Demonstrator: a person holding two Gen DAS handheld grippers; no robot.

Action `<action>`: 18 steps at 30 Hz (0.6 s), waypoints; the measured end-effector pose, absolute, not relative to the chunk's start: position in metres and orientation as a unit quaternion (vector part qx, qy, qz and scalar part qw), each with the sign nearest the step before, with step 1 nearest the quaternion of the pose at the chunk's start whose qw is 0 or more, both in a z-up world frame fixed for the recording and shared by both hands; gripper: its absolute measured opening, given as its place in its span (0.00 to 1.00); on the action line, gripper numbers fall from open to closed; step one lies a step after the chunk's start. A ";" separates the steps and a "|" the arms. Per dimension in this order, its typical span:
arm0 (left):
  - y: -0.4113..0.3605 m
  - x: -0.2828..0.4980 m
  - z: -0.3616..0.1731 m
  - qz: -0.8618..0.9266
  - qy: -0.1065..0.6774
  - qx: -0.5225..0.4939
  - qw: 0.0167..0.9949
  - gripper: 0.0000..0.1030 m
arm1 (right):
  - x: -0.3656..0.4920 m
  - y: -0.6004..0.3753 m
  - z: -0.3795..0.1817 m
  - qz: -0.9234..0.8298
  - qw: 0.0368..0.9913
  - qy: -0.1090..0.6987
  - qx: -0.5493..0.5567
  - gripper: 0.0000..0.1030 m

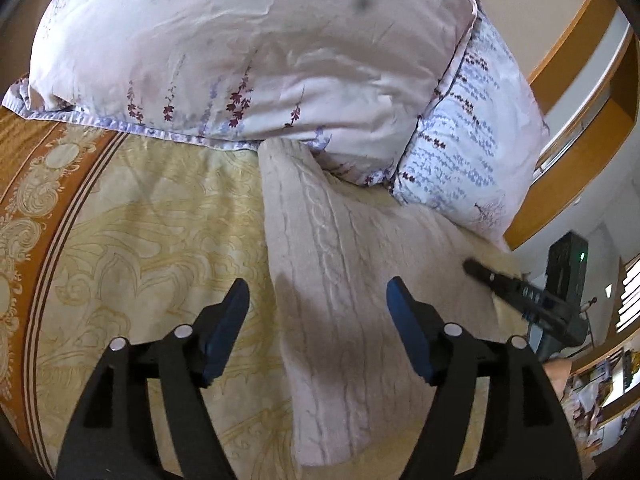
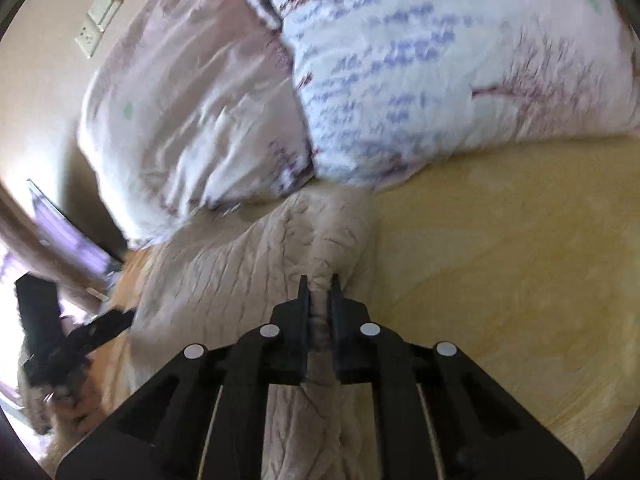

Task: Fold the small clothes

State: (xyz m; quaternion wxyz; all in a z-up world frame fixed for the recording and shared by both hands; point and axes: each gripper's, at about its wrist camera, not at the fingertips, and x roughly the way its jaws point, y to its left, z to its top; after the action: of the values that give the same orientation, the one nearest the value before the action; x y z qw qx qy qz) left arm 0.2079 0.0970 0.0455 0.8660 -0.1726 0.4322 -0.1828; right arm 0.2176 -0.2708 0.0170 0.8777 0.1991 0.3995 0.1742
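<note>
Right gripper (image 2: 319, 280) pinches garment (image 2: 224, 272); left gripper (image 1: 318, 300) spread above it

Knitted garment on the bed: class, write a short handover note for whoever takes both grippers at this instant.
Left gripper: open, holding nothing, poised above the beige knitted garment.
Right gripper: fingers shut on a pinched ridge of the garment's cloth.
Garment: lies on the yellow patterned bedspread, its far end reaching the floral pillows.
Done: one grasp made; whether any fold is complete cannot be told.
Left: probably take a second hold with the left gripper, then fold the garment and lay it flat.
</note>
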 end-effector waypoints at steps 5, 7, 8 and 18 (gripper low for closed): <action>0.083 0.210 0.039 -0.162 0.450 -0.135 0.868 0.72 | 0.237 -0.275 -0.006 0.117 0.864 0.443 0.207 0.08; 0.081 0.208 0.037 -0.153 0.451 -0.121 0.871 0.75 | 0.237 -0.275 -0.008 0.114 0.863 0.448 0.204 0.09; 0.080 0.208 0.036 -0.147 0.450 -0.114 0.873 0.75 | 0.235 -0.274 -0.005 0.114 0.865 0.448 0.195 0.11; 0.084 0.181 0.041 -0.149 0.447 -0.086 0.878 0.75 | 0.142 -0.261 0.046 0.209 0.899 0.361 0.131 0.23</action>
State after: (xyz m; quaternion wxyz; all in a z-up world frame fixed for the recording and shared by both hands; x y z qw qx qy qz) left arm 0.1813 0.0845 0.0406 0.8779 -0.0860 0.4469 -0.1490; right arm 0.1417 -0.2610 0.0458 0.8994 0.1309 0.3608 0.2092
